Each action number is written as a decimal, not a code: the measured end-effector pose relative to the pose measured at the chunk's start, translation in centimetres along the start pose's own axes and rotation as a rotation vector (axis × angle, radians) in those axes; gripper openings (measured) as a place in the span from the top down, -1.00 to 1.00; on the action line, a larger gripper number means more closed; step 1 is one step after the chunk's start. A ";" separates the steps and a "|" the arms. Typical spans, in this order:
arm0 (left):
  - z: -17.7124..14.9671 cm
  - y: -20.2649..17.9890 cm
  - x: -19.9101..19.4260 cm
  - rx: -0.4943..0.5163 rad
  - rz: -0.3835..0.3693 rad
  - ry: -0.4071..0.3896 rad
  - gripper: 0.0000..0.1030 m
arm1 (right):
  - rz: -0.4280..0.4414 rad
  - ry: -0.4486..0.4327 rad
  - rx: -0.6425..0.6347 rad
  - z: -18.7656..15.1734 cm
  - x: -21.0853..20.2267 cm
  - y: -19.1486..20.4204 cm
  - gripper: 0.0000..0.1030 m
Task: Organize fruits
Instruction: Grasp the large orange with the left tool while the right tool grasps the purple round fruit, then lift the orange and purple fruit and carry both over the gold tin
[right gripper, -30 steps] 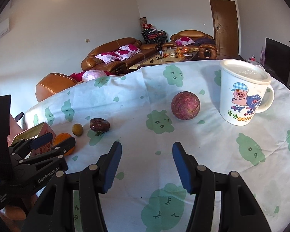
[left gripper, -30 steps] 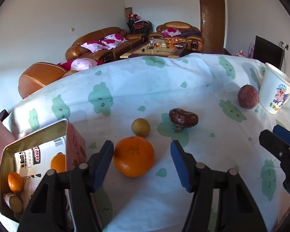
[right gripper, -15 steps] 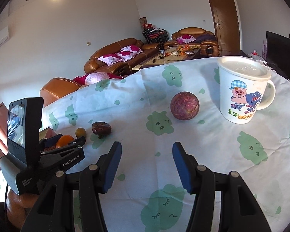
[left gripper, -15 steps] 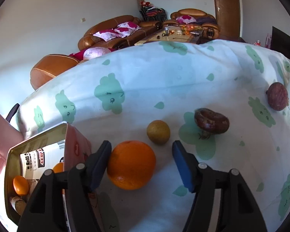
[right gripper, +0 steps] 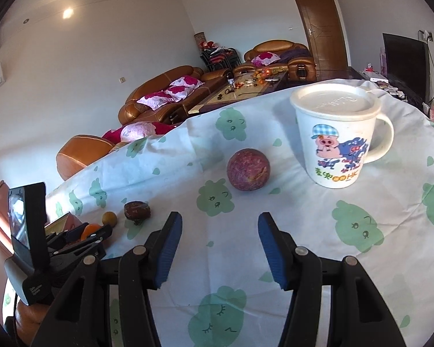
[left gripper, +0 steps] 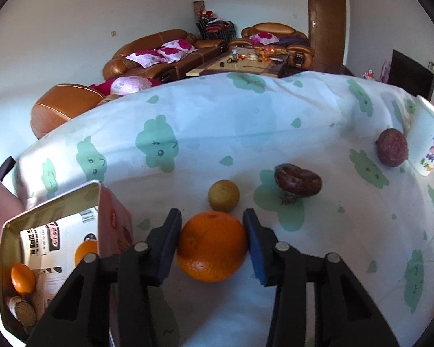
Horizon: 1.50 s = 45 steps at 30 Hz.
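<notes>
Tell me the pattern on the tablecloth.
White tablecloth with green smiling cloud shapes and small green drops; clearest in the right wrist view.

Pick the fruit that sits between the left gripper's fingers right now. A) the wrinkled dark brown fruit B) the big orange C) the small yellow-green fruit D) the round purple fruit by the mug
B: in the left wrist view, the left gripper has a blue pad against each side of the big orange.

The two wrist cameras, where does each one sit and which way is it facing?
Left wrist: on the left gripper, looking forward over the tablecloth; its fingers clamp the large orange beside the open tin box.
Right wrist: on the open right gripper, facing the purple passion fruit and lidded cartoon mug; the left gripper shows at lower left.
Shared: orange, passion fruit, mug, sofas.
</notes>
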<state>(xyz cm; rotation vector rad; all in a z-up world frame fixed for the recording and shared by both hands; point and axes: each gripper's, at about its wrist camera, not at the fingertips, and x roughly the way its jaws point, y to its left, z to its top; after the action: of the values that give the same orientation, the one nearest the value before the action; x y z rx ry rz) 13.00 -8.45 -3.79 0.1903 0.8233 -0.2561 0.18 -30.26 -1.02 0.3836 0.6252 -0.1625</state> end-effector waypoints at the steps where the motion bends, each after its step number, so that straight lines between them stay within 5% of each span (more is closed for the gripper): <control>1: -0.1 0.2 -0.2 -0.021 -0.059 0.003 0.12 | -0.001 0.002 0.003 0.0 0.1 -0.1 -0.10; 8: -0.8 0.1 -0.8 -0.058 -0.306 0.025 0.12 | 0.009 0.008 -0.017 -0.1 0.2 0.4 -0.10; 16: -0.8 -1.7 -0.3 -0.007 -0.242 0.045 -0.12 | 0.028 0.020 -0.029 -0.3 0.4 0.9 -0.10; 19: -0.8 -1.9 -0.3 -0.011 -0.256 0.043 0.05 | 0.024 0.019 -0.039 -0.4 0.4 1.1 -0.10; 26: -0.8 -1.5 -1.8 -0.041 -0.274 -0.030 0.08 | -0.010 0.028 0.014 0.3 1.2 -0.2 -0.10; 31: -0.3 -0.3 -3.7 -0.096 -0.286 -0.095 0.08 | -0.081 0.051 -0.065 2.7 4.0 0.8 -0.10; 37: -0.7 1.3 -5.7 -0.106 -0.210 -0.144 0.08 | -0.194 0.151 -0.117 4.9 9.0 1.0 -0.12; 45: -0.8 2.0 -4.7 -0.130 -0.190 -0.119 0.08 | -0.253 0.201 -0.115 5.9 12.5 -0.3 -0.21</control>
<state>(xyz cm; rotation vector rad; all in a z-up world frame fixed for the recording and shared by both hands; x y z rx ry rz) 9.98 -5.61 -0.75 -0.0256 0.7373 -0.3878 13.34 -33.27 -4.19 0.2094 0.8770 -0.3311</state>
